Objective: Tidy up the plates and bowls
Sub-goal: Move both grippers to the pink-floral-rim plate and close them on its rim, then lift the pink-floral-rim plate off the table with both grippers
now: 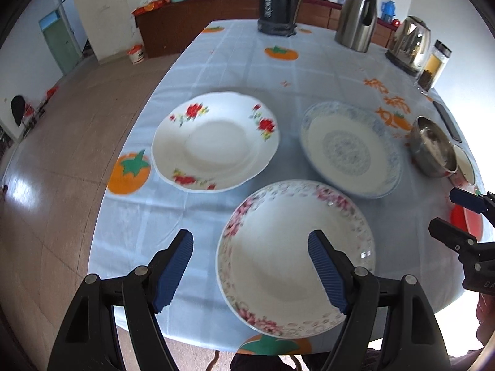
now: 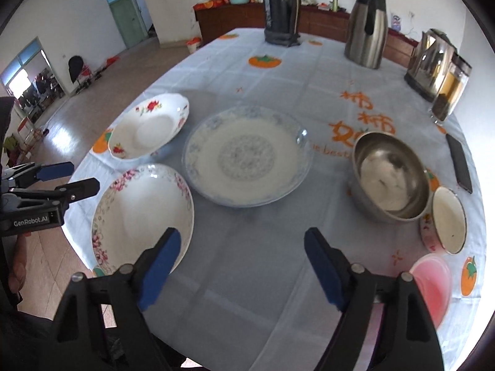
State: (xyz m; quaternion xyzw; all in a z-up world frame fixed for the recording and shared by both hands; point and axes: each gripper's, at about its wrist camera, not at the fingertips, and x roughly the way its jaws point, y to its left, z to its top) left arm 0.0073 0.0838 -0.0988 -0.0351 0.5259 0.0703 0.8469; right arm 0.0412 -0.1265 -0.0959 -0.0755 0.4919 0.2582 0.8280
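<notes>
Your left gripper (image 2: 82,177) reads "GenRobot.AI". Three plates: pink-flowered plate (image 1: 297,256) at 6 o'clock, red-flowered (image 1: 216,140) at 10, blue (image 1: 349,148) at 1. Steel bowl (image 2: 391,174), white bowl (image 2: 448,219) at 3. On the worktop (image 2: 253,266), both jaws open, empty; right gripper (image 2: 243,262).

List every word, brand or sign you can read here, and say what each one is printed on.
"GenRobot.AI": on the body of the left tool, seen from the right wrist.
"DA", cut off at the picture's edge: on the right tool, seen from the left wrist.
"e best", partly hidden by the steel bowl: orange print on the tablecloth.
Large orange characters on the tablecloth: too blurred to read.
</notes>
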